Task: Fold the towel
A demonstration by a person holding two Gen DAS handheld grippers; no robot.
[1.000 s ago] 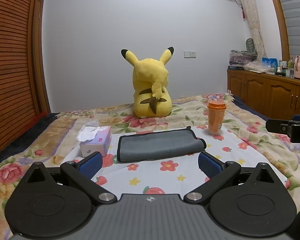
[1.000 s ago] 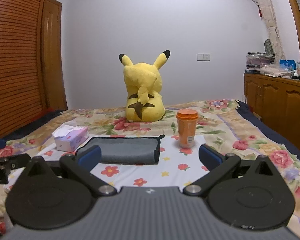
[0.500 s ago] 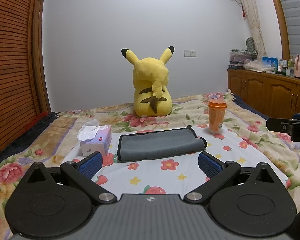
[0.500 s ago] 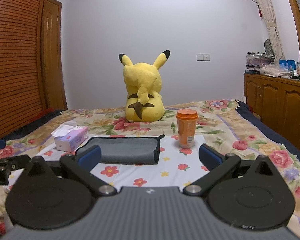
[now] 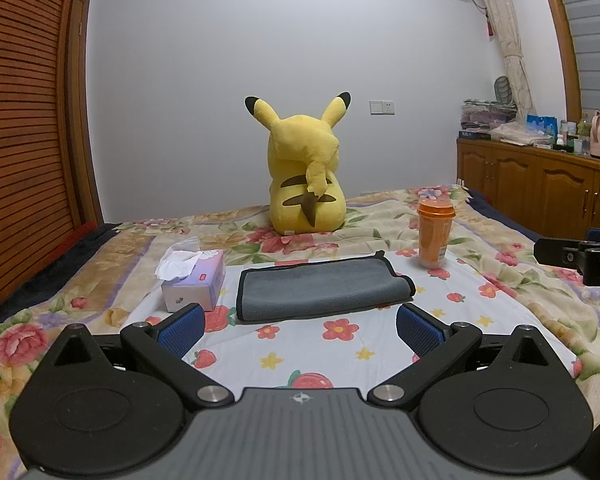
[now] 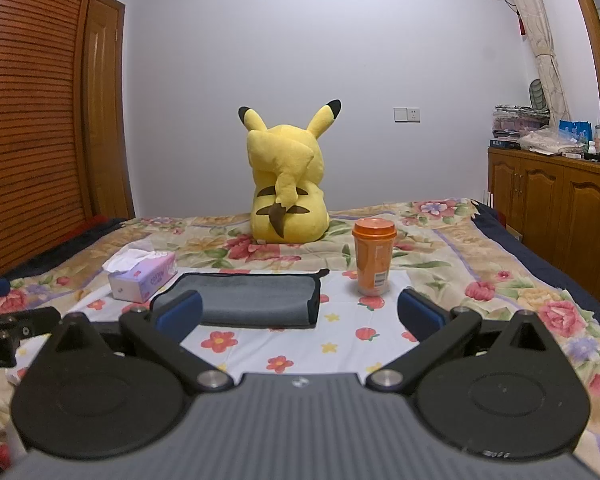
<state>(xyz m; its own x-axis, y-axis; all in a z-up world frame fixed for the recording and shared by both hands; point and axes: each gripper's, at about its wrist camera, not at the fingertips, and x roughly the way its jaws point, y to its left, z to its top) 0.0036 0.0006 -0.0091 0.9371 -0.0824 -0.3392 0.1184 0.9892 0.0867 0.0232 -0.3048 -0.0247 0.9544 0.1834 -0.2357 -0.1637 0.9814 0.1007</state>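
Note:
A grey towel with black trim lies folded flat on the flowered bedspread, a short way ahead of both grippers; it also shows in the right wrist view. My left gripper is open and empty, held just short of the towel's near edge. My right gripper is open and empty, with its left blue pad in front of the towel's near left corner. Each gripper shows at the edge of the other's view.
A tissue box sits left of the towel and an orange lidded cup stands to its right. A yellow plush toy sits behind. Wooden cabinets line the right wall, a slatted wooden wardrobe the left.

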